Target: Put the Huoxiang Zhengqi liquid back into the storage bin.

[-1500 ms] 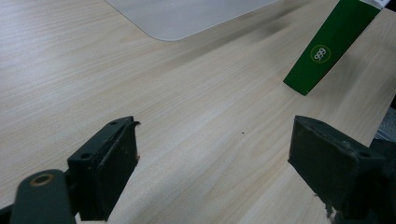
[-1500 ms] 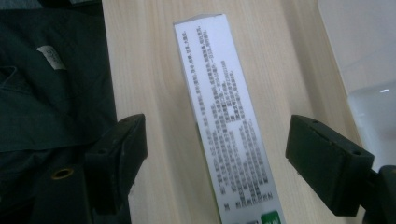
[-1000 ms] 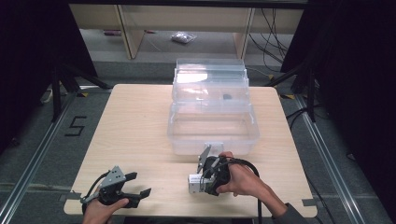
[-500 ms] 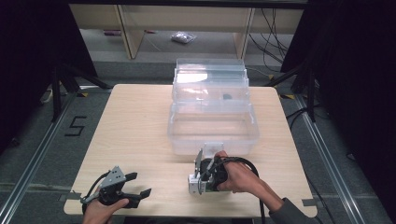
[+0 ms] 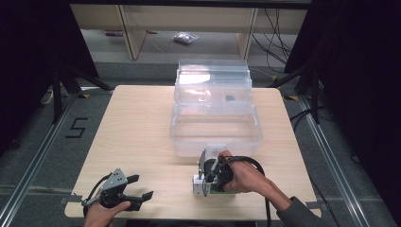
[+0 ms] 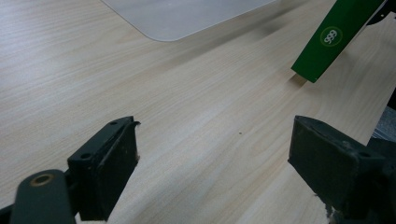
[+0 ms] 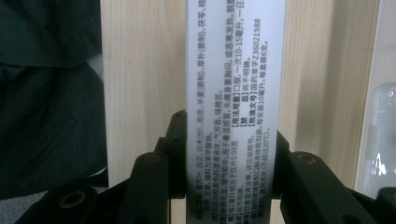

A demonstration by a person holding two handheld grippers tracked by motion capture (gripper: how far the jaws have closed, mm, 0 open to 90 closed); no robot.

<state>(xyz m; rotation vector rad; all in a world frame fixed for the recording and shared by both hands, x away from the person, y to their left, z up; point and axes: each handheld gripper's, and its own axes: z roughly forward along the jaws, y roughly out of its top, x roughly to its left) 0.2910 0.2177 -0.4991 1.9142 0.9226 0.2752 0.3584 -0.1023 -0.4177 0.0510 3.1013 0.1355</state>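
Note:
A long medicine box (image 7: 233,93) with a white side of printed text stands between the jaws of my right gripper (image 7: 229,140), which is shut on it. From above, that right gripper (image 5: 208,177) holds the box (image 5: 198,184) low over the table's front, just before the clear bin. The box's green face (image 6: 334,37) with a round logo slants down to the wood at the upper right of the left gripper view. My left gripper (image 5: 142,186) rests at the front left corner, open; nothing lies between its fingers (image 6: 109,158).
An open clear plastic bin (image 5: 215,142) sits mid-table, with a second clear bin (image 5: 213,82) behind it. The front bin's edge (image 6: 187,14) lies ahead of the left gripper and its wall (image 7: 380,116) right of the box. A dark sleeve (image 7: 46,93) is nearby.
The right hand has shifted slightly left and turned with the box held in its gripper. The left gripper has not moved.

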